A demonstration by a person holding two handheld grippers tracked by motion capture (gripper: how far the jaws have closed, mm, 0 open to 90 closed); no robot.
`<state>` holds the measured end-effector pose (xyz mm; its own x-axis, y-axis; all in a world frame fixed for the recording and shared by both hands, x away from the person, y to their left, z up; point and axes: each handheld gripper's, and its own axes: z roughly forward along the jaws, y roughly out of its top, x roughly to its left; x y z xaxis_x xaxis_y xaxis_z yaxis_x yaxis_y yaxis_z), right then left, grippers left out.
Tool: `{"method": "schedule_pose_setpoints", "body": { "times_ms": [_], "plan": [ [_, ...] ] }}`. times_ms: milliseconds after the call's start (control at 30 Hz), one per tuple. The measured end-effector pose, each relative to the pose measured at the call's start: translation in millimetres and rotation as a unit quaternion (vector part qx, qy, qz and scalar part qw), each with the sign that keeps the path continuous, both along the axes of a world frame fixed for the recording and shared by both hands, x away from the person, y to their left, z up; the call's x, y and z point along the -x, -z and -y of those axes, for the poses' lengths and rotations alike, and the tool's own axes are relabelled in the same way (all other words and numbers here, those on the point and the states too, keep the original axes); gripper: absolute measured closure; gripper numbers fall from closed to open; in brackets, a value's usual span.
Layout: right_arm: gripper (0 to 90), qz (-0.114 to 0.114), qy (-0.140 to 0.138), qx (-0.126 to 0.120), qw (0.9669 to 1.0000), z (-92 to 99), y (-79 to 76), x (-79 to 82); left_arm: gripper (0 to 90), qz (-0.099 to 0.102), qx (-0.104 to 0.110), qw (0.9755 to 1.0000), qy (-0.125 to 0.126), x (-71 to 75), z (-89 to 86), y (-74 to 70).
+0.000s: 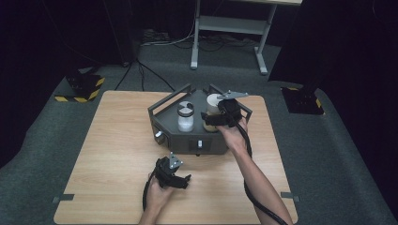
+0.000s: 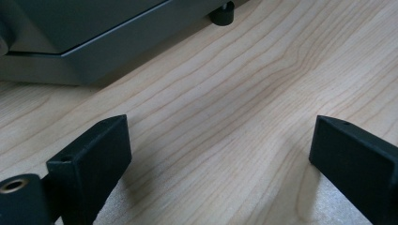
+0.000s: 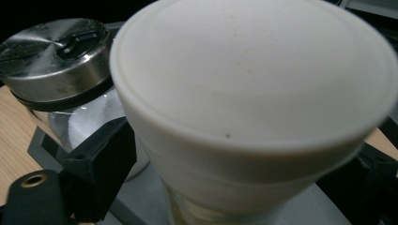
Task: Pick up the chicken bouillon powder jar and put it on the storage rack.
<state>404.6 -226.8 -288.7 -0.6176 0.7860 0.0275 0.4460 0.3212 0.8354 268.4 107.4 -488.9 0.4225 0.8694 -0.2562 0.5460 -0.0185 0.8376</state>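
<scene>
At the grey tray (image 1: 162, 123), my right gripper (image 1: 217, 119) stands with jaws spread wide on either side of the white-lidded jar (image 3: 253, 93), which sits on the tray's deck; the pads look clear of its sides, so nothing is gripped. The steel-capped shaker (image 1: 185, 116) waits at the jar's nine o'clock. My left gripper (image 1: 179, 180) rests open and empty over the table (image 1: 108, 154). Release appears done; backing straight off without nudging the jar comes next.
</scene>
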Motion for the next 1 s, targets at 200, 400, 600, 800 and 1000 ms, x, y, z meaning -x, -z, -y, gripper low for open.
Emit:
{"method": "schedule_pose_setpoints", "body": {
  "times_ms": [200, 400, 600, 800, 1000],
  "plan": [
    [8.4, 0.008, -0.005, -0.005, 0.9999, 4.0, -1.3, 5.8, 5.8, 0.000, 0.000, 1.0000, 0.000, 0.0, 0.0, 0.0],
    [6.3, 0.012, -0.002, -0.010, 0.9999, 9.9, 0.7, 11.4, 5.8, 0.000, -0.002, 1.0000, 0.001, -0.2, -0.2, -0.4],
    [5.1, 0.015, -0.010, -0.015, 0.9997, 19.4, 5.4, 19.8, 5.8, 0.000, 0.002, 1.0000, -0.001, 0.2, 0.3, 0.2],
    [4.6, 0.018, -0.014, -0.023, 0.9995, 29.9, 9.7, 28.8, 5.8, 0.000, 0.003, 1.0000, -0.002, 0.3, 0.6, 0.5],
    [4.5, 0.017, -0.022, -0.030, 0.9992, 41.8, 15.0, 40.8, 5.8, -0.001, 0.002, 1.0000, -0.001, 0.2, 0.4, 0.2]
  ]
}}
